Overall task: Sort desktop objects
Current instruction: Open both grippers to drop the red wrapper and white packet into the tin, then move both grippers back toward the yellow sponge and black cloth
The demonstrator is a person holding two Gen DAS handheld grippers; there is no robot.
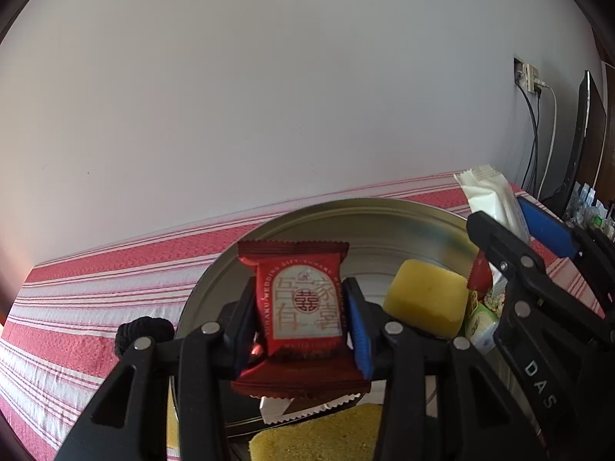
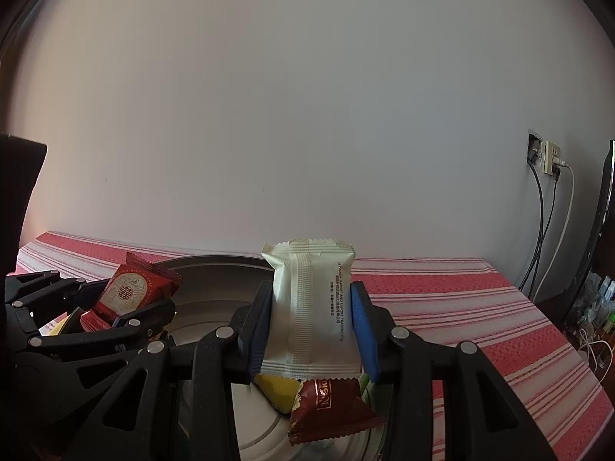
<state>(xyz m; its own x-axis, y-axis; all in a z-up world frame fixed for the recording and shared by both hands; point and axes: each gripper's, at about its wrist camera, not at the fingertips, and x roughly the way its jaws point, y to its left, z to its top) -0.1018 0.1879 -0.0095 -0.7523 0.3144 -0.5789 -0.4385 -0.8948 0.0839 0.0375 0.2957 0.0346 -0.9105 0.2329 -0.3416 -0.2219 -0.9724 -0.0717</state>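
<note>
My left gripper is shut on a red snack packet and holds it above a round metal tin. My right gripper is shut on a white snack packet, held over the same tin. In the left wrist view the right gripper and its white packet show at the right. In the right wrist view the left gripper with the red packet shows at the left. Yellow sponge pieces and a brown packet lie in the tin.
The tin sits on a red and white striped cloth. A black hair tie lies left of the tin. A white wall stands behind. A wall socket with cables and a dark monitor edge are at the right.
</note>
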